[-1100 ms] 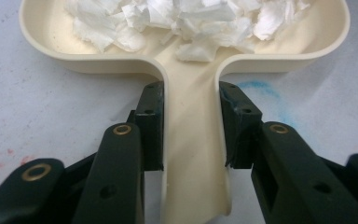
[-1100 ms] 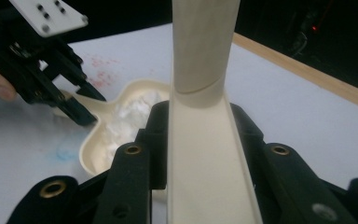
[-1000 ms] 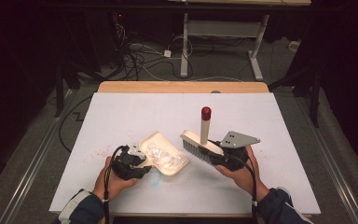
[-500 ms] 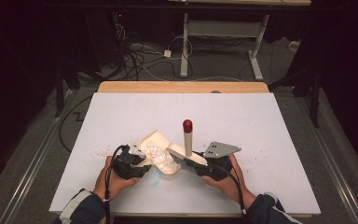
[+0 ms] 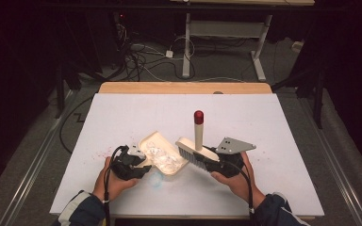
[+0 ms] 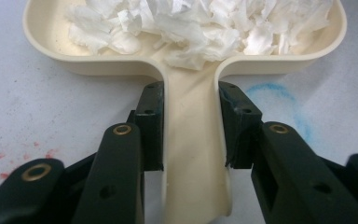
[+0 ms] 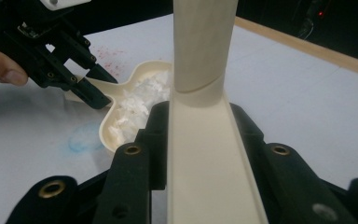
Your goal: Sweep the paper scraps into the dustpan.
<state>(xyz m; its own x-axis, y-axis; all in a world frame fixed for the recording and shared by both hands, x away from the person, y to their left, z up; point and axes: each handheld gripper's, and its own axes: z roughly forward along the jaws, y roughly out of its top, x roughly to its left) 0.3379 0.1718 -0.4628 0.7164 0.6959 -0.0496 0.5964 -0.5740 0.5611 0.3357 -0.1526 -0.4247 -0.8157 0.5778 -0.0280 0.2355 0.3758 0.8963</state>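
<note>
A cream dustpan (image 5: 156, 143) lies on the white table, its bowl holding white paper scraps (image 5: 164, 159). My left gripper (image 5: 143, 166) is shut on the pan's handle (image 6: 191, 154), a pad pressing each side; the scraps (image 6: 205, 28) pile up just ahead of the jaws. My right gripper (image 5: 207, 160) is shut on the back of a cream hand brush (image 5: 195, 151) whose red-tipped handle (image 5: 198, 116) stands upright. The bristles sit at the pan's right rim. In the right gripper view the brush back (image 7: 209, 154) runs between the jaws, with the dustpan (image 7: 121, 121) and left gripper (image 7: 60, 60) beyond.
A blue smudge (image 5: 156, 181) and red specks (image 5: 101, 153) mark the table (image 5: 273, 122) near the pan. A wooden strip (image 5: 184, 87) runs along the far edge. Behind the table are floor cables (image 5: 141, 56) and white desk legs (image 5: 259, 52).
The right gripper swept the brush left over the pan's mouth, then drew it back a little to the right. The left gripper and the dustpan stayed put.
</note>
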